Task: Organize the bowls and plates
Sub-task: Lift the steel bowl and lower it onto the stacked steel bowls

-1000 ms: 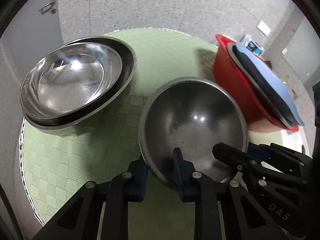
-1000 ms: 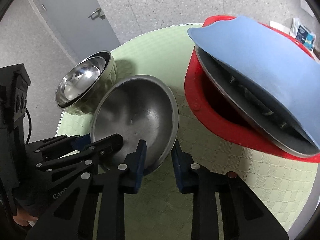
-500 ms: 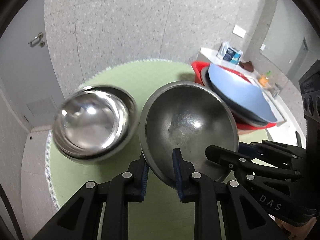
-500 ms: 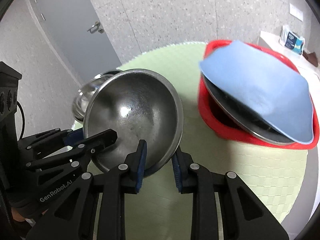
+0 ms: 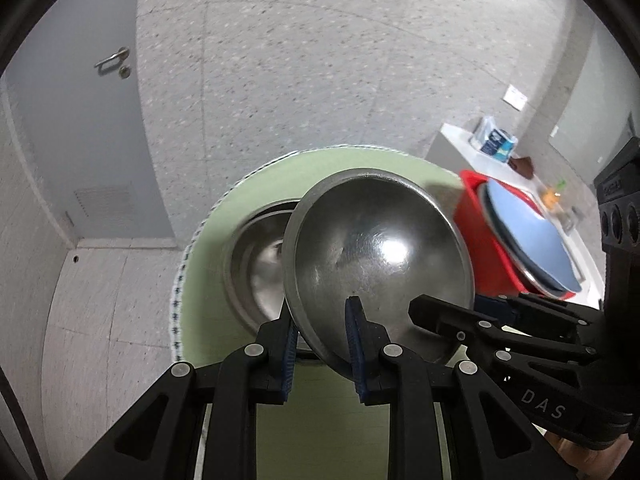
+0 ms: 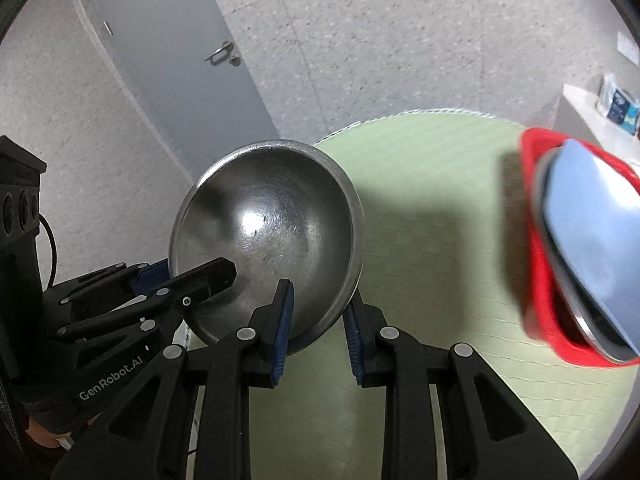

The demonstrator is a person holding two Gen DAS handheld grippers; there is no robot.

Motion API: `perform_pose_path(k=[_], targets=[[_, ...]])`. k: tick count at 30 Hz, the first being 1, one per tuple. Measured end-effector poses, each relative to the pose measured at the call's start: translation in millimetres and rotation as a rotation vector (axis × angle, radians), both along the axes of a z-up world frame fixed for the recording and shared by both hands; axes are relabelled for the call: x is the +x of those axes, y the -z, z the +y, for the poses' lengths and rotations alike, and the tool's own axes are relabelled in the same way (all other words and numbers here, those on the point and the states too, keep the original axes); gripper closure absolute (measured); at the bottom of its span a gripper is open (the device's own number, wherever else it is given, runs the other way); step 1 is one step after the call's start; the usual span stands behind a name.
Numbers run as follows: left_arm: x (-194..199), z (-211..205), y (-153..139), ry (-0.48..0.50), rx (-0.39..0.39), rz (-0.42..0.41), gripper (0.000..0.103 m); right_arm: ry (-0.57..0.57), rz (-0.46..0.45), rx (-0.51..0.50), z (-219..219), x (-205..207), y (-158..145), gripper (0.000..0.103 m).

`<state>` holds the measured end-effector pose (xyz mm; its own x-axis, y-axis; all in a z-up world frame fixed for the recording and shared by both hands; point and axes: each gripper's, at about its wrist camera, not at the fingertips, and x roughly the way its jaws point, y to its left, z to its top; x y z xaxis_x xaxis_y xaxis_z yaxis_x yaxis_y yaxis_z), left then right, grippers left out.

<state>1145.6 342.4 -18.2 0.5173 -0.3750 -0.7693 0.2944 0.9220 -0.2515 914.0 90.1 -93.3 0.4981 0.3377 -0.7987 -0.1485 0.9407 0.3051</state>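
Observation:
A wide steel bowl (image 5: 376,264) hangs in the air above the round green table mat (image 5: 360,164), gripped at its near rim from both sides. My left gripper (image 5: 320,316) is shut on its left rim; my right gripper (image 6: 316,300) is shut on the right rim of the same steel bowl (image 6: 264,232). Behind and below it, a blurred stack of steel bowls (image 5: 256,268) sits on the mat, partly hidden. A red basin (image 6: 540,280) at the right holds a blue plate (image 6: 592,224) on a steel tray.
The mat's edge (image 5: 180,280) drops off to the tiled floor on the left. A grey door (image 6: 168,40) stands behind. A white ledge (image 5: 460,140) with a small packet (image 5: 494,142) is at the far right.
Both grippers have lifted the steel bowl up and leftward off the mat; it now overlaps the stacked bowls, and the red basin has slid to the right of both views.

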Motion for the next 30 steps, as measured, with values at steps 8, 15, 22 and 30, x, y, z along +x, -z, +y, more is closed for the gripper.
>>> perform_pose_path(k=[8, 15, 22, 30], targets=[[31.9, 4.1, 4.5, -0.015, 0.009, 0.054, 0.083, -0.008, 0.059, 0.040, 16.2, 22.3, 14.9, 0.078], [60.4, 3.1, 6.6, -0.014, 0.015, 0.073, 0.081, 0.013, 0.079, 0.039, 16.9, 28.4, 19.3, 0.078], [70.2, -1.1, 11.3, -0.002, 0.030, 0.079, 0.066, 0.033, 0.081, 0.037, 15.0, 31.8, 18.6, 0.076], [71.5, -4.5, 17.9, 0.011, 0.036, 0.075, 0.054, 0.058, 0.081, 0.019, 13.8, 32.0, 17.8, 0.075]])
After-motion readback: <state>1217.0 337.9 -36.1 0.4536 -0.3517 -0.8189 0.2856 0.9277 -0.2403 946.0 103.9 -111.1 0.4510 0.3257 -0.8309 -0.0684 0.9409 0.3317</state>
